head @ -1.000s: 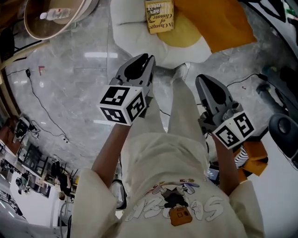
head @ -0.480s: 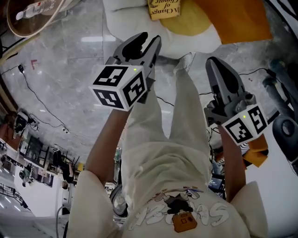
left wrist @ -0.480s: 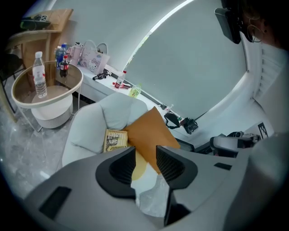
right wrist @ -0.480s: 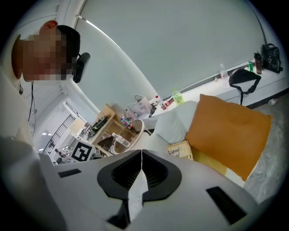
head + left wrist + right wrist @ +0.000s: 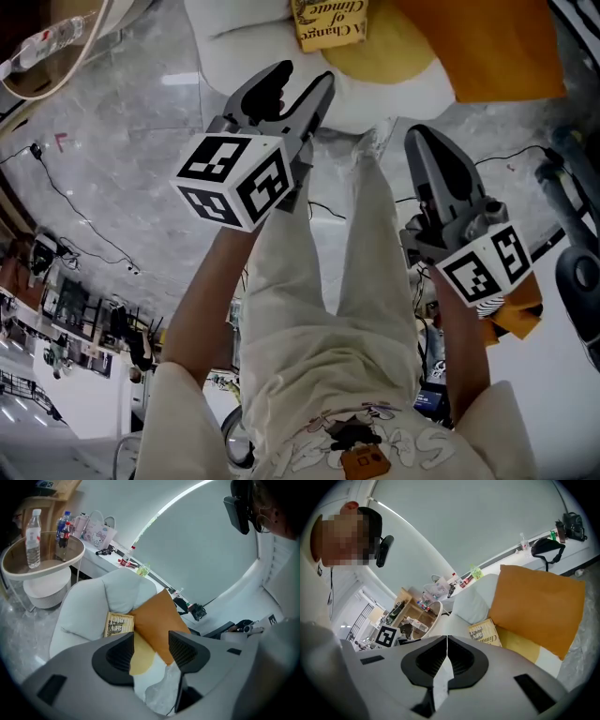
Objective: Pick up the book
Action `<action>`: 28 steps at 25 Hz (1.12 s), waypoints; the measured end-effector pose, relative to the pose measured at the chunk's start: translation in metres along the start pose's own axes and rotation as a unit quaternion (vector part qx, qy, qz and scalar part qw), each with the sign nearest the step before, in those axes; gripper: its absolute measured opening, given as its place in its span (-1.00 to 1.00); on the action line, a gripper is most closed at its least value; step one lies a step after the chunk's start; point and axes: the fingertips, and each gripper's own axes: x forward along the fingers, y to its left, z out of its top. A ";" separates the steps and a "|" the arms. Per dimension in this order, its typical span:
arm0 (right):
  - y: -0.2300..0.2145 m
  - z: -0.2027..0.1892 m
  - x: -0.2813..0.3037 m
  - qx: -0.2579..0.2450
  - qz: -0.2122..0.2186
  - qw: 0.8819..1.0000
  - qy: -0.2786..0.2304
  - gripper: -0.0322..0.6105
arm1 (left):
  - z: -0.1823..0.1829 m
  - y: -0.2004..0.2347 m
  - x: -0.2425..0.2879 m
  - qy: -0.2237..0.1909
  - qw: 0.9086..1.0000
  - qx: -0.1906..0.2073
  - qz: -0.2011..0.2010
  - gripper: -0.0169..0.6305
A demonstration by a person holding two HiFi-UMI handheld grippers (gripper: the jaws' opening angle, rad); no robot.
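The book point(image 5: 328, 23), tan with dark lettering, lies on a white armchair point(image 5: 234, 37) against a yellow cushion point(image 5: 384, 56) and an orange cushion point(image 5: 478, 47). My left gripper point(image 5: 298, 82) is held in the air short of the chair and points toward it. Its jaws have just been opening and nothing is between them. In the left gripper view the book point(image 5: 118, 624) shows just beyond the left jaw. My right gripper point(image 5: 422, 141) is shut and empty, held farther right and nearer to me. In the right gripper view the book point(image 5: 484, 633) lies beyond its closed jaws.
A round side table point(image 5: 42, 564) with a water bottle point(image 5: 33, 538) and other bottles stands left of the armchair. Thin cables point(image 5: 75, 206) run over the grey marble floor. The person's pale trousers point(image 5: 328, 281) fill the middle. Dark equipment point(image 5: 572, 187) sits at the right.
The left gripper's jaws have gone from nearly closed to wide apart. Both grippers have sunk toward the armchair and stand a little closer to the book. The right jaws stayed shut.
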 end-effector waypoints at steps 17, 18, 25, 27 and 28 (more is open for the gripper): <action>-0.054 -0.024 0.078 -0.004 -0.003 1.000 0.018 -0.82 | -0.040 0.101 0.088 0.043 0.999 0.008 0.023 -0.18; -0.056 -0.026 0.083 -0.002 -0.004 1.000 0.019 -0.82 | -0.043 0.106 0.092 0.047 0.999 0.008 0.022 -0.17; -0.059 -0.040 0.105 -0.002 0.000 1.000 0.024 -0.82 | -0.055 0.127 0.117 0.065 0.998 0.002 0.013 -0.17; -0.064 -0.045 0.112 0.002 -0.002 1.000 0.025 -0.82 | -0.056 0.133 0.125 0.065 0.998 0.001 0.011 -0.17; -0.067 -0.048 0.115 0.004 -0.003 1.000 0.026 -0.82 | -0.059 0.136 0.130 0.065 0.998 -0.004 0.010 -0.17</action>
